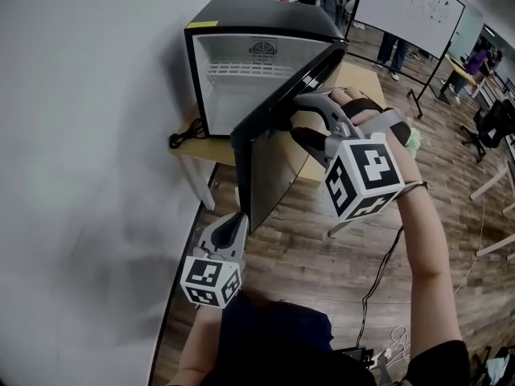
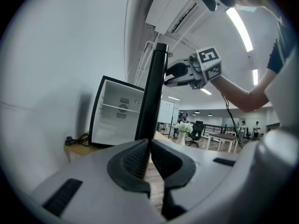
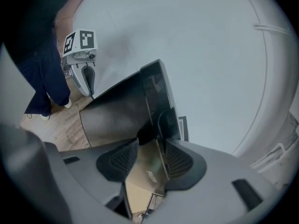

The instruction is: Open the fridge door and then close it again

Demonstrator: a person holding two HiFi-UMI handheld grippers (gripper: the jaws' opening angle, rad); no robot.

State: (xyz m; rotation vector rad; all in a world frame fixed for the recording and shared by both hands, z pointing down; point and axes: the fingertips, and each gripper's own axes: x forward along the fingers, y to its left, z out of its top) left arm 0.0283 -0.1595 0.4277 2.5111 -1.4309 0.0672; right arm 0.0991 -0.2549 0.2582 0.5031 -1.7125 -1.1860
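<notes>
Currently left gripper (image 1: 239,222) clenched, empty, tips at lower corner of fridge door (image 1: 269,163). Door half open, hinged on fridge (image 1: 257,10) atop small table (image 1: 211,147). Right gripper (image 1: 296,119) clamped on door's top edge. Likely mid-swing; whether opening or closing unclear. Next move: steady arc about hinge, firm grip. Head view shows bare interior; only right gripper view shows door edge between pads.

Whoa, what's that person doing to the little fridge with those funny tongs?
A person is working a small black fridge that sits on a wooden table. The right tongs are clamped on the top edge of the fridge door, which stands partly open and shows a bare white inside. The left tongs are shut, with their tips by the door's lower corner.
</notes>
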